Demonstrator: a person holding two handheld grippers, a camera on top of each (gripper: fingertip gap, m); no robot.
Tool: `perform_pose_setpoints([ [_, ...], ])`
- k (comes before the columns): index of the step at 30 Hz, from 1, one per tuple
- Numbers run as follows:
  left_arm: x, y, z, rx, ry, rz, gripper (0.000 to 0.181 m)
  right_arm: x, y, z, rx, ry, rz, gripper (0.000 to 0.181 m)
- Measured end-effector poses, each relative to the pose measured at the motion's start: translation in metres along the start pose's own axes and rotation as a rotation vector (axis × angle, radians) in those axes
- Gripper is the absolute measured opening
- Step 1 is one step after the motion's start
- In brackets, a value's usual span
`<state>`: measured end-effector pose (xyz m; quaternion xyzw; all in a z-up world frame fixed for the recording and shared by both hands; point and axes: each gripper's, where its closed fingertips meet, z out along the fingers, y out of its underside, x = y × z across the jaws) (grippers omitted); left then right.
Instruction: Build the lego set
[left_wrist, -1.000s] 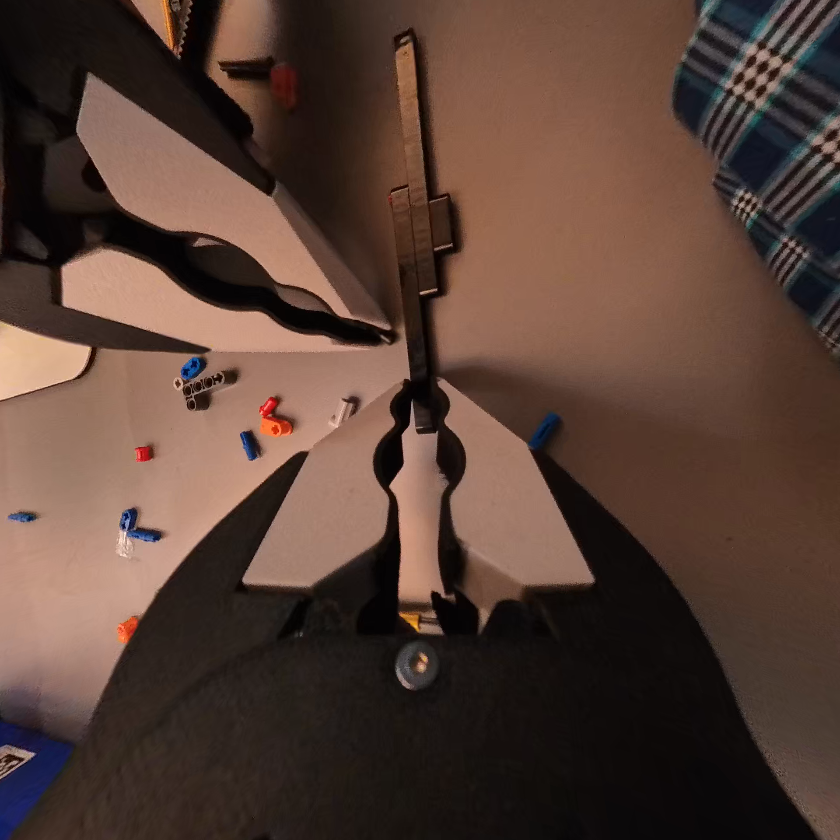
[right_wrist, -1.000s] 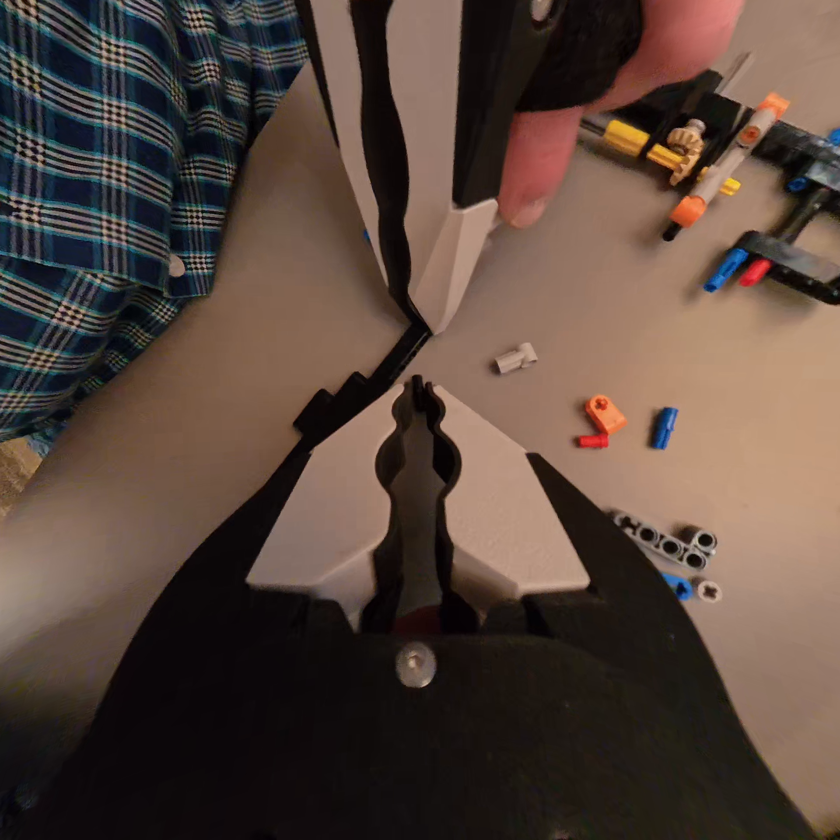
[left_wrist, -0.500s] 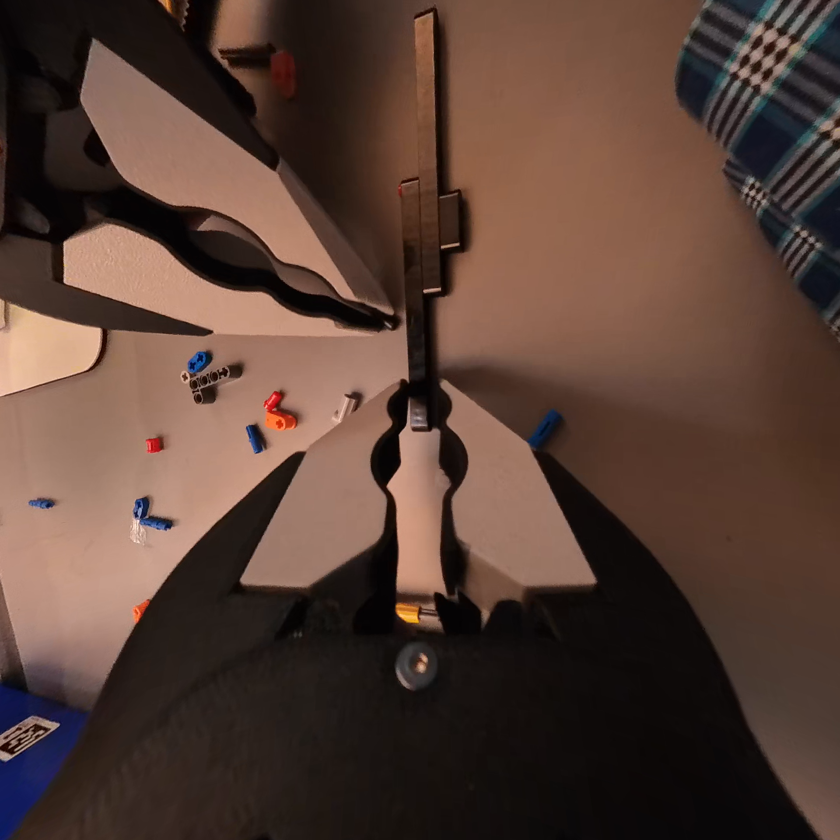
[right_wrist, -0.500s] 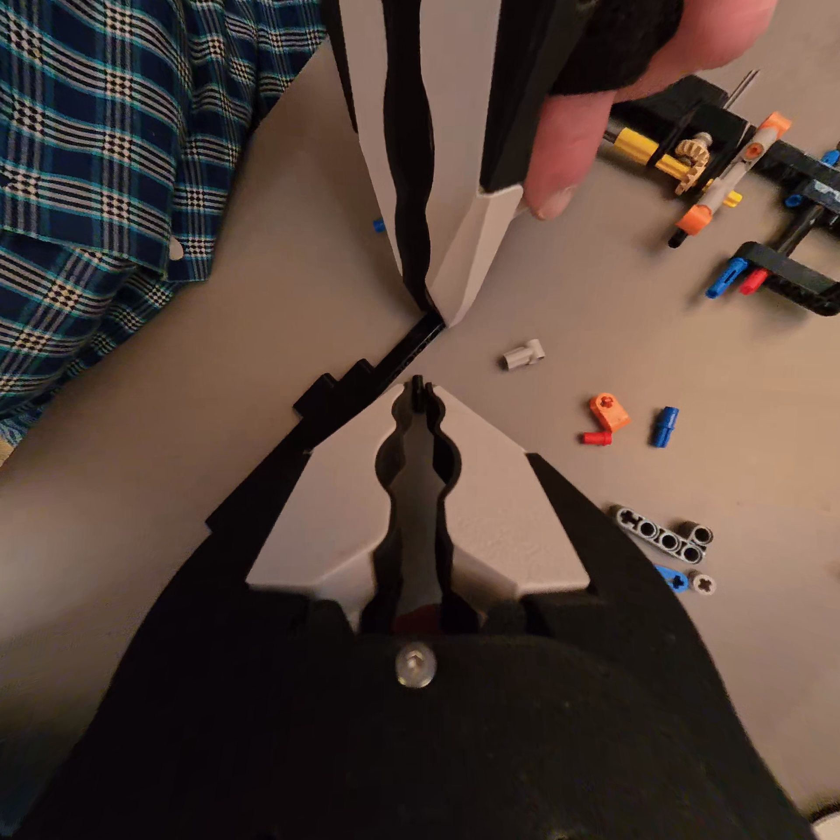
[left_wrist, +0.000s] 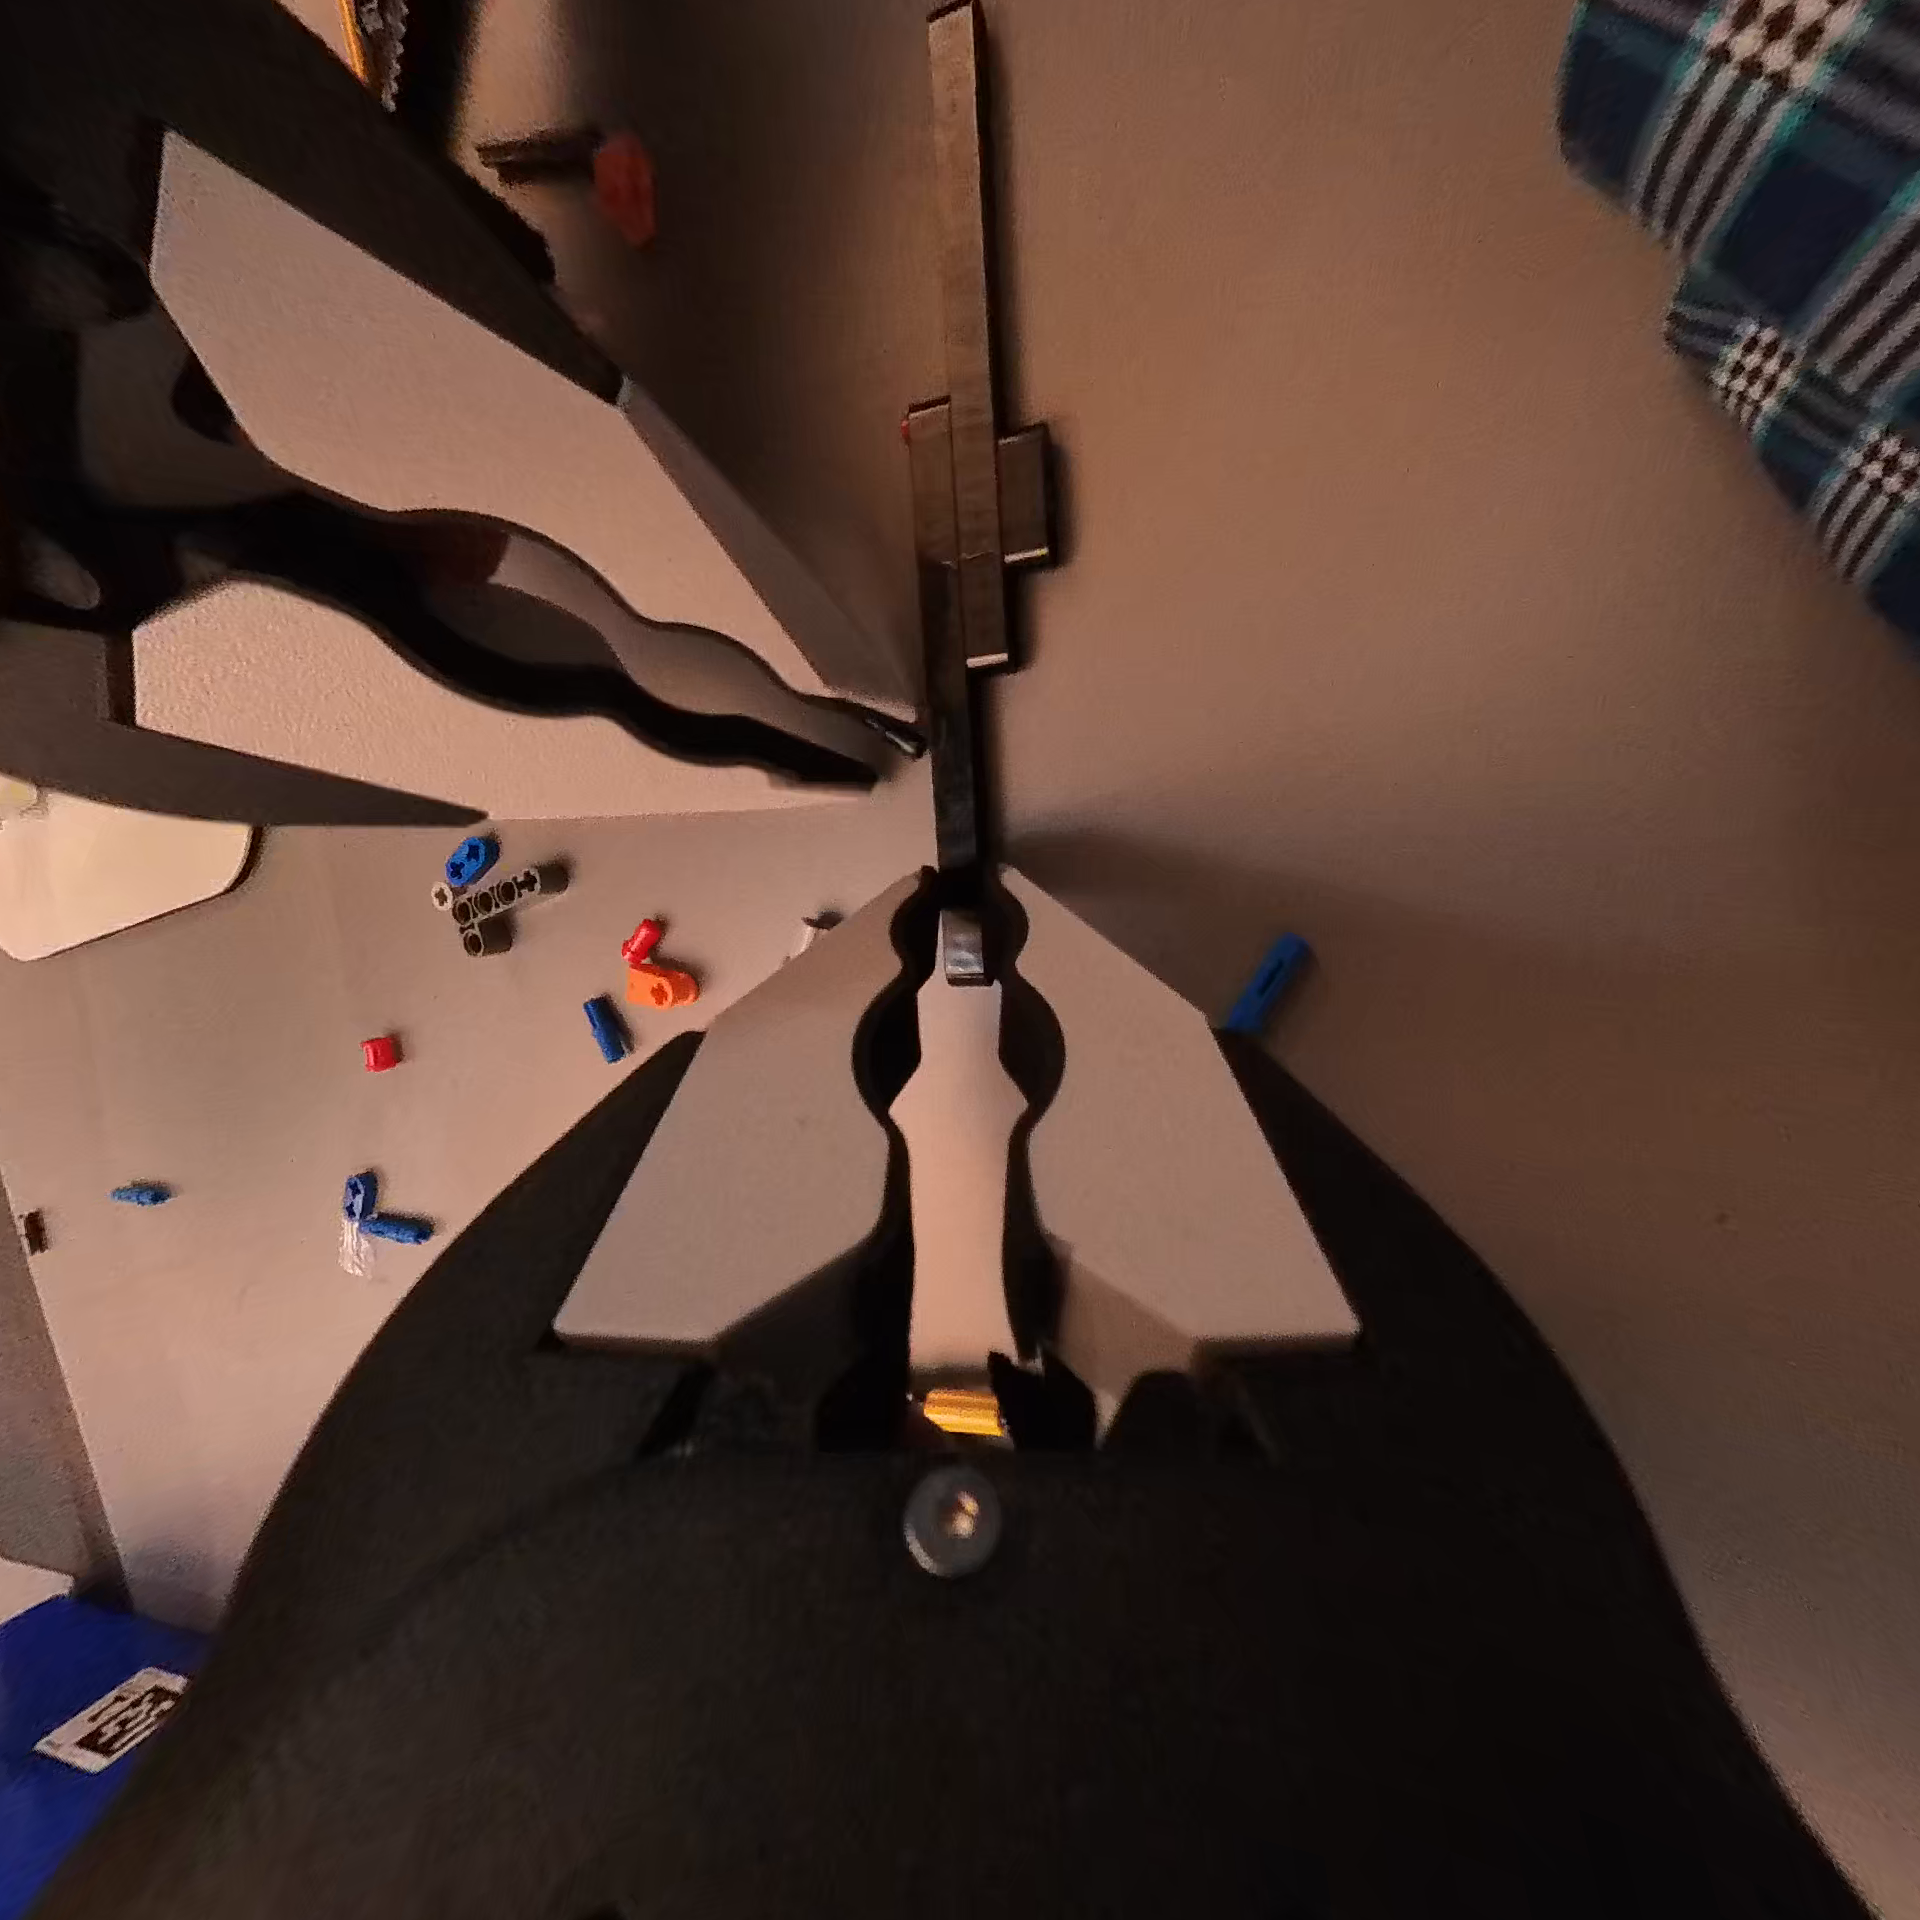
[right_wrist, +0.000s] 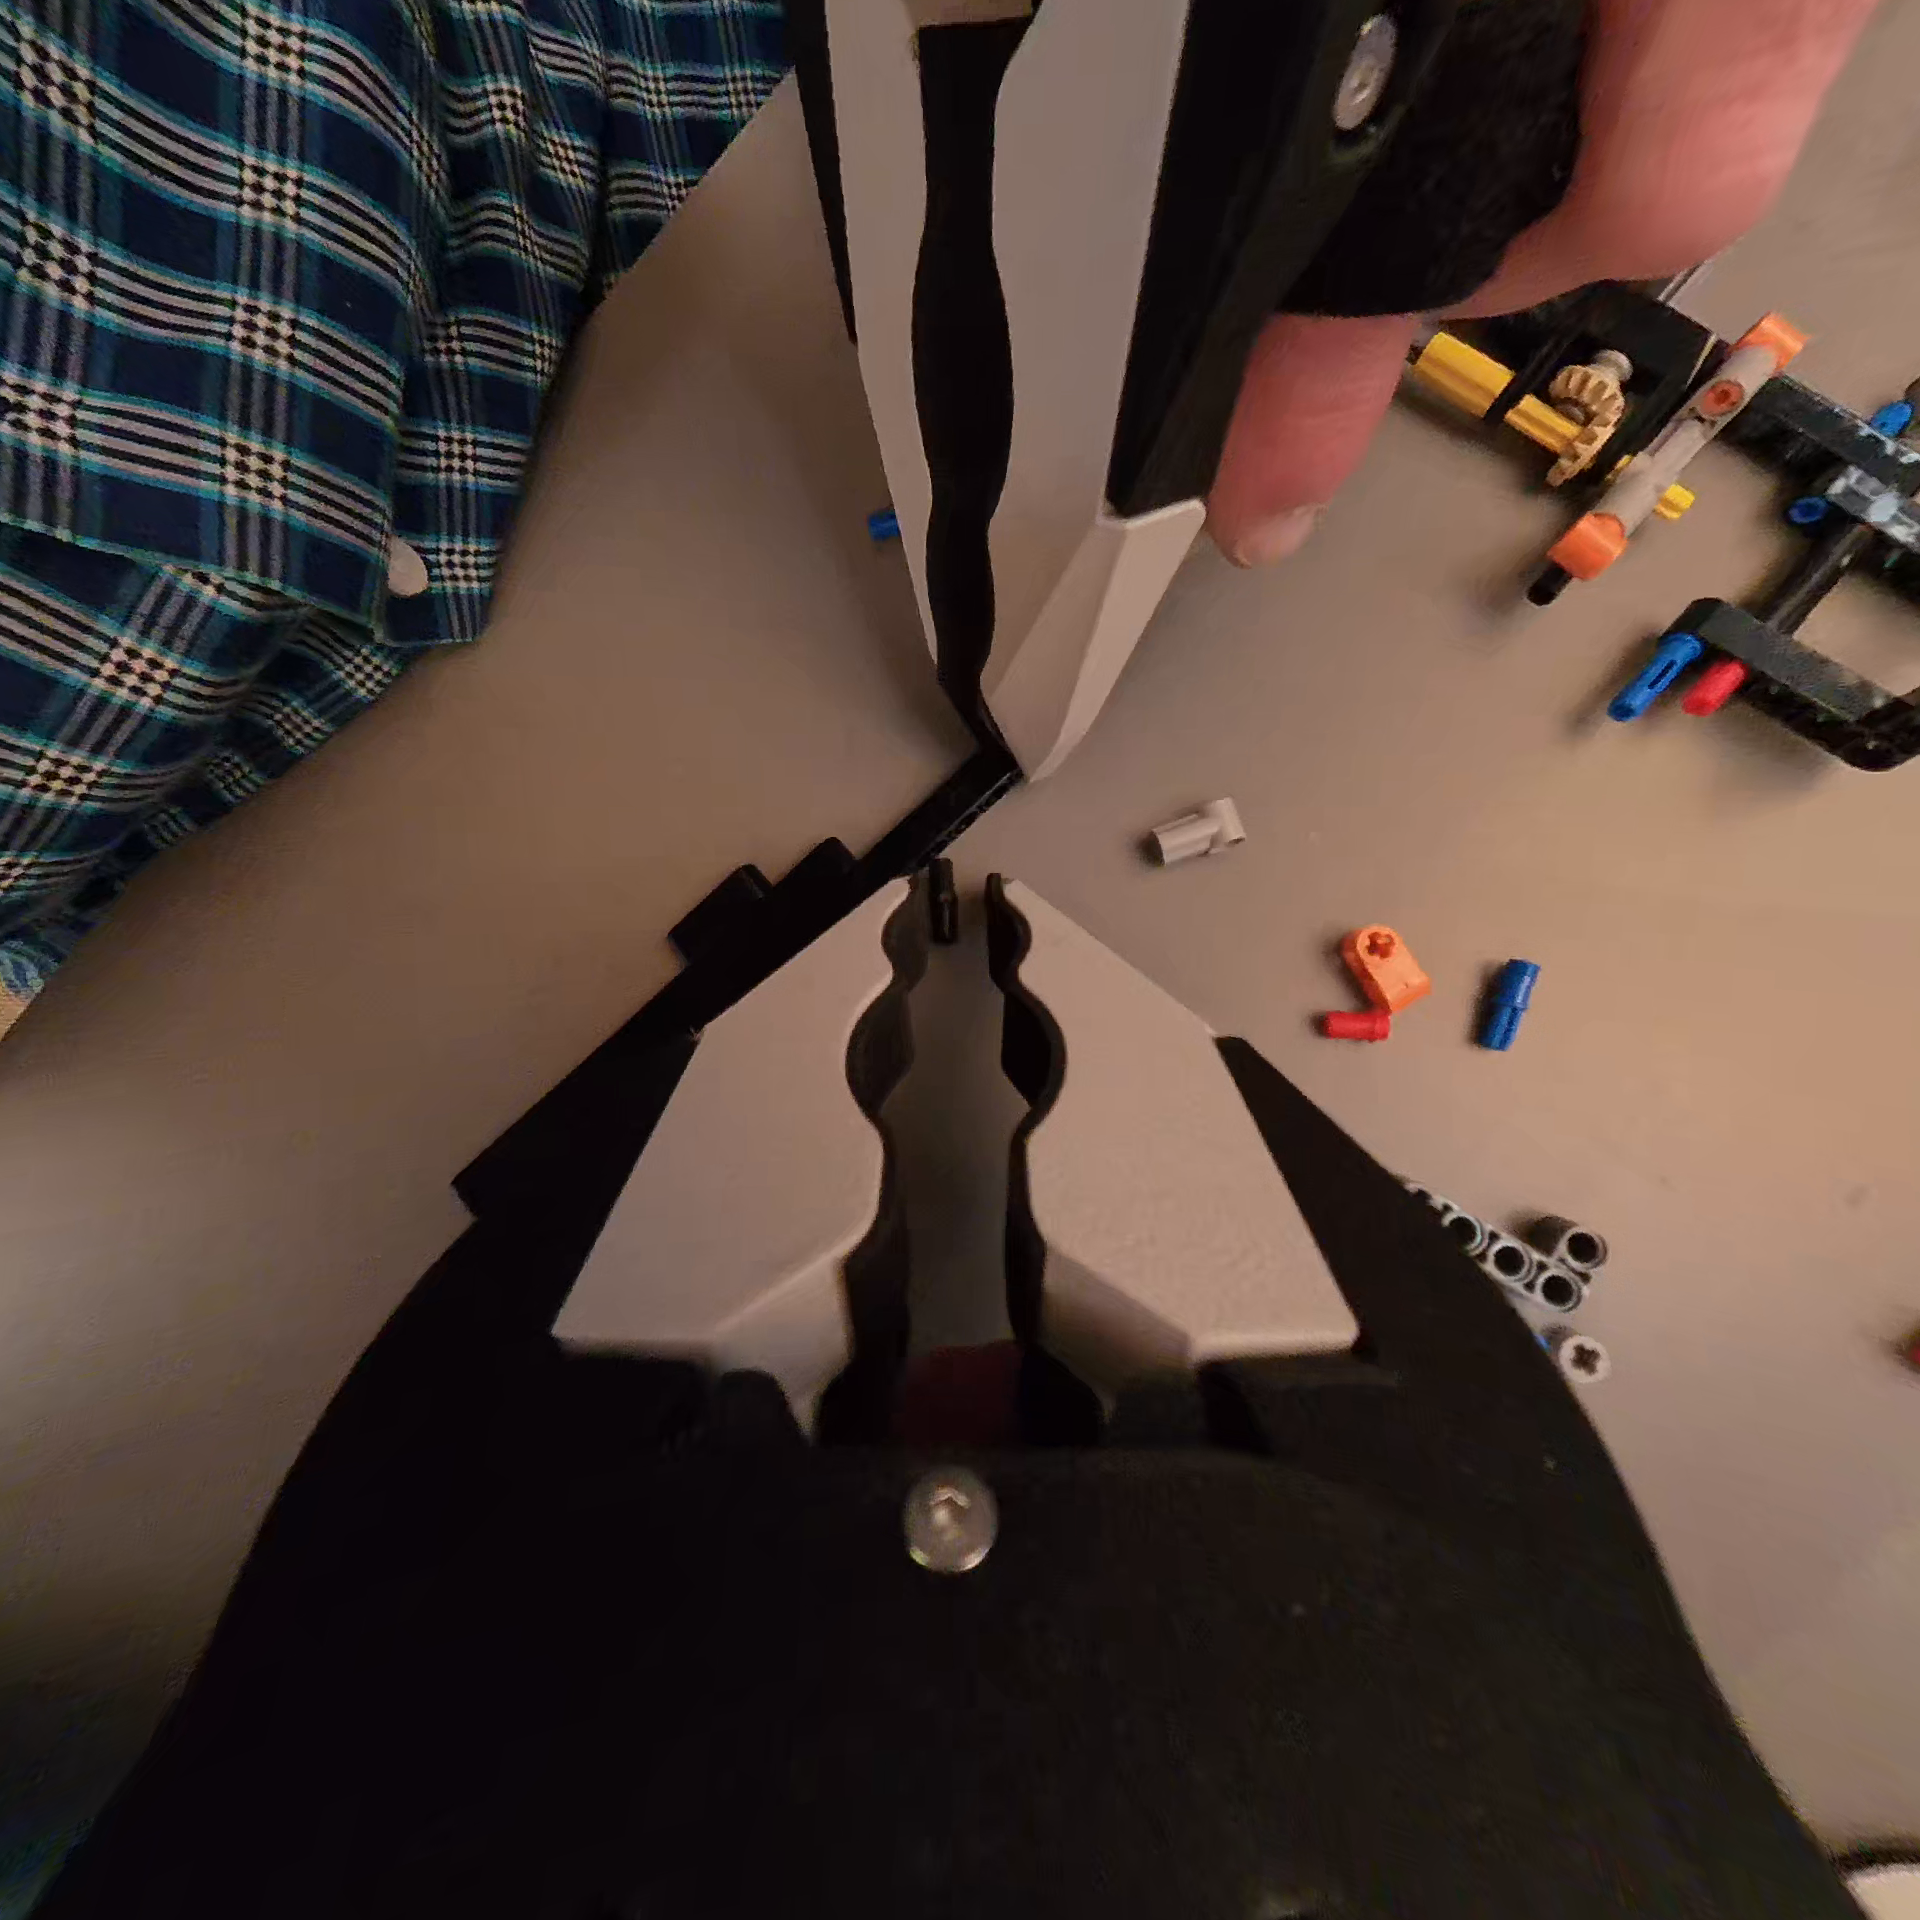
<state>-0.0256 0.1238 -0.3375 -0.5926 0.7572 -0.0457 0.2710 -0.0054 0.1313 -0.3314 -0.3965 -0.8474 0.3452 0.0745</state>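
Beige table (right_wrist: 1558, 1091): L gripper (left_wrist: 961, 883) fingers pinch black beam (left_wrist: 961, 468); R gripper (right_wrist: 961, 883) fingers slightly spread, black pin (right_wrist: 942, 902) between.

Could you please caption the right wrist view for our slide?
Right gripper slightly parted around a small black pin beside the black beam assembly clamped by the left gripper.

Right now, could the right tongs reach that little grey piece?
Probably: the grey piece lies on bare table near the right tongs, nothing between, though a black pin sits at their tips.

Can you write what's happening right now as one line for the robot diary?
left gripper: shut on black beam assembly | right gripper: open, black pin at tips | stage: pin meeting beam
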Motion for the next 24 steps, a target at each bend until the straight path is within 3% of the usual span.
perform_pose_setpoints([
  [1, 0.0, 0.0, 0.0, 0.0, 0.0, 0.002, 0.006, 0.0, -0.001, 0.0, 0.007, 0.004, -0.003, 0.006],
  [24, -0.001, 0.003, -0.002, 0.042, 0.001, 0.046, 0.006, 0.0, -0.006, 0.012, 0.002, -0.036, -0.143, 0.002],
])
